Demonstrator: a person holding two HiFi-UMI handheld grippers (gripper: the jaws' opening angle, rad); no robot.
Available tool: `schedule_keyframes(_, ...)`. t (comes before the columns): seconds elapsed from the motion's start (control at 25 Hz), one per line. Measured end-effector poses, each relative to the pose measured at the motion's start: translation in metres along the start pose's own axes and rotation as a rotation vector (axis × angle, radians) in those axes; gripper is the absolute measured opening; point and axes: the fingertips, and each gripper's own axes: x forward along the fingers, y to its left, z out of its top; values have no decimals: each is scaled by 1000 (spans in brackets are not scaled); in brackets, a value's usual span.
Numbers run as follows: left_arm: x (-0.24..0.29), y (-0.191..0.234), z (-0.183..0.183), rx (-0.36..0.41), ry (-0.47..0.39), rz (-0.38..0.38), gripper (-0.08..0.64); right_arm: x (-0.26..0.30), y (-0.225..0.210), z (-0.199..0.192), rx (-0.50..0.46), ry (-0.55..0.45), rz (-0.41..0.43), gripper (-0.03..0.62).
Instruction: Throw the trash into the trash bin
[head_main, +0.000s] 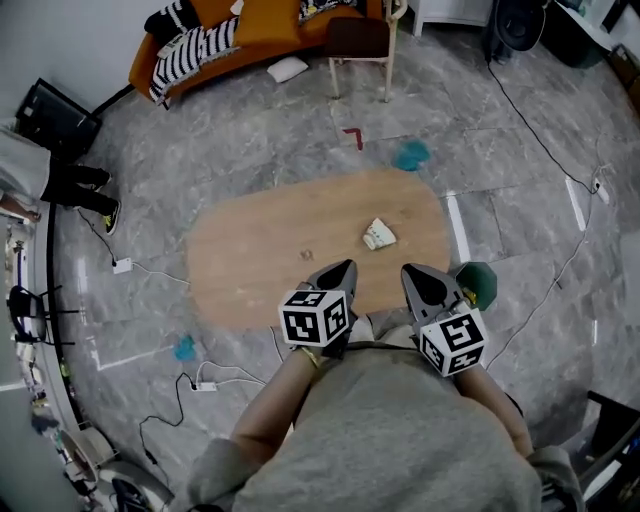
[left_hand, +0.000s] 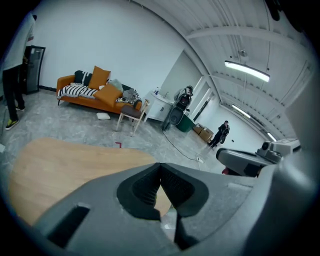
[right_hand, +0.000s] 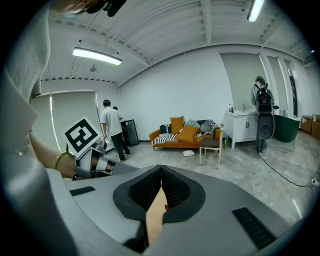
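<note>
A crumpled white piece of trash (head_main: 379, 235) lies on the oval wooden table (head_main: 250, 260), right of its middle. A dark green trash bin (head_main: 480, 284) stands on the floor by the table's right end, partly hidden behind my right gripper. My left gripper (head_main: 345, 266) hovers over the table's near edge, a short way down and left of the trash, its jaws shut with nothing in them. My right gripper (head_main: 410, 270) is beside it, also shut and holding nothing. In the left gripper view the jaw tips (left_hand: 160, 165) meet over the table (left_hand: 65, 165); in the right gripper view the tips (right_hand: 161, 167) meet too.
A tiny scrap (head_main: 307, 256) lies on the table near the left gripper. Teal bits lie on the floor beyond the table (head_main: 411, 154) and at its near left (head_main: 184, 347). A chair (head_main: 360, 45) and an orange sofa (head_main: 250, 30) stand far off. Cables cross the floor (head_main: 150, 270). A person (head_main: 50, 180) stands at left.
</note>
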Motion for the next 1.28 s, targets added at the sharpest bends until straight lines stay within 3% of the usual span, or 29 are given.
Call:
schedule_keyframes(0.6, -23, 80, -4, -92, -6, 84, 9, 75, 62, 3, -35, 51, 141, 9)
schedule_keyframes(1.28, 4, 166, -20, -186, 36, 194, 9, 145, 78, -25, -34, 169, 217, 9)
